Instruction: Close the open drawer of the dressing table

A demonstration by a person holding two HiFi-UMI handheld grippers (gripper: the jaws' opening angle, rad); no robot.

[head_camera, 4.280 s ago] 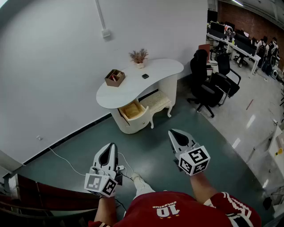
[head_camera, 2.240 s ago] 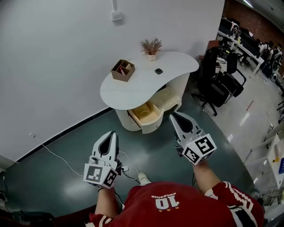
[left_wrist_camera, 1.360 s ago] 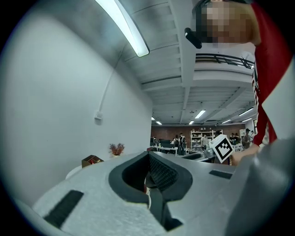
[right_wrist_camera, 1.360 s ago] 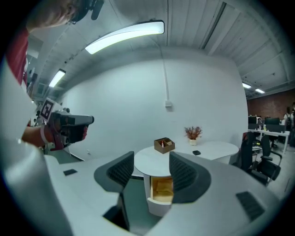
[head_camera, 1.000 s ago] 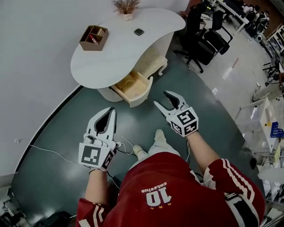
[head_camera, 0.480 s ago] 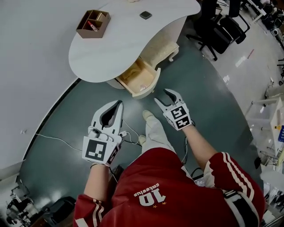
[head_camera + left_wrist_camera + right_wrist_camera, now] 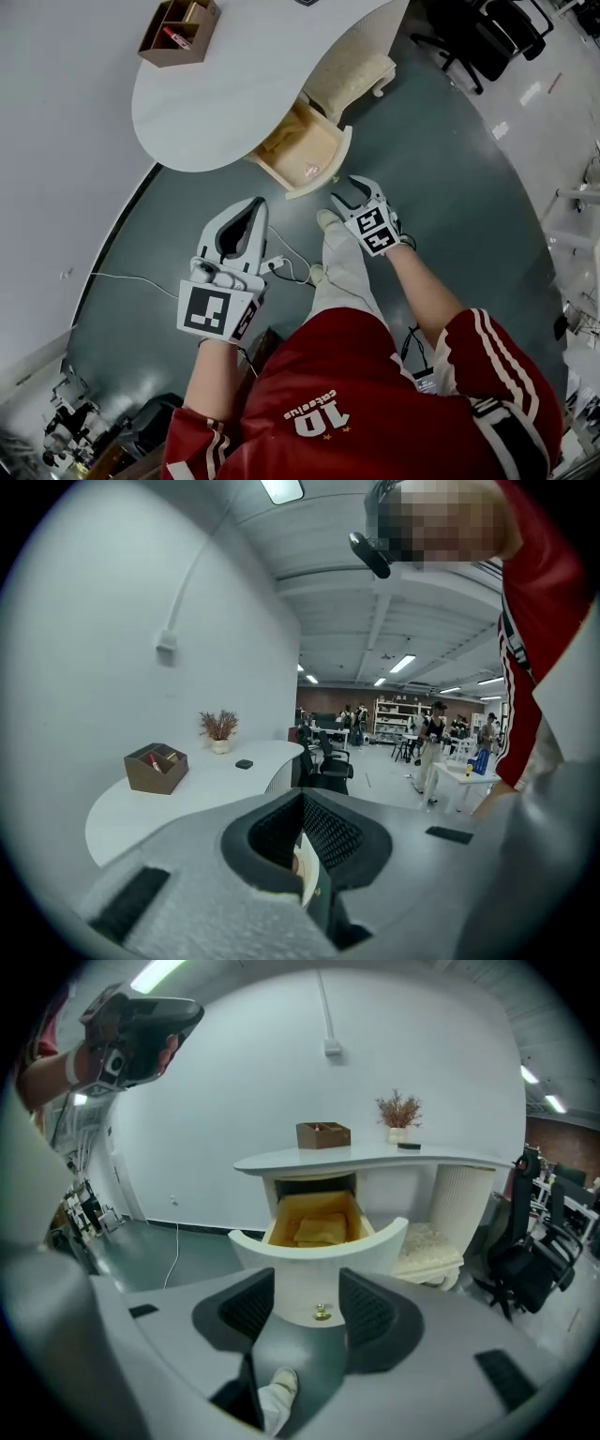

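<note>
The white dressing table (image 7: 234, 94) has its drawer (image 7: 302, 150) pulled out, with pale folded cloth inside. My right gripper (image 7: 353, 193) is open and sits just off the drawer's curved front. In the right gripper view the drawer front (image 7: 319, 1265) and its small brass knob (image 7: 322, 1312) line up in the gap of the right gripper (image 7: 309, 1314); contact cannot be told. My left gripper (image 7: 249, 208) hangs shut and empty, left of the drawer and further back. In the left gripper view the left gripper (image 7: 302, 860) points over the tabletop (image 7: 187, 794).
A brown wooden organiser box (image 7: 178, 26) stands on the tabletop. A cushioned stool (image 7: 352, 70) is tucked beside the drawer, with black office chairs (image 7: 473, 28) beyond. A white cable (image 7: 122, 277) runs over the green floor. The person's shoe (image 7: 328, 221) is below the drawer.
The person has walked up to the table, so the drawer is much nearer. My right gripper has reached forward to the drawer front. The left gripper stays shut and trails behind.
</note>
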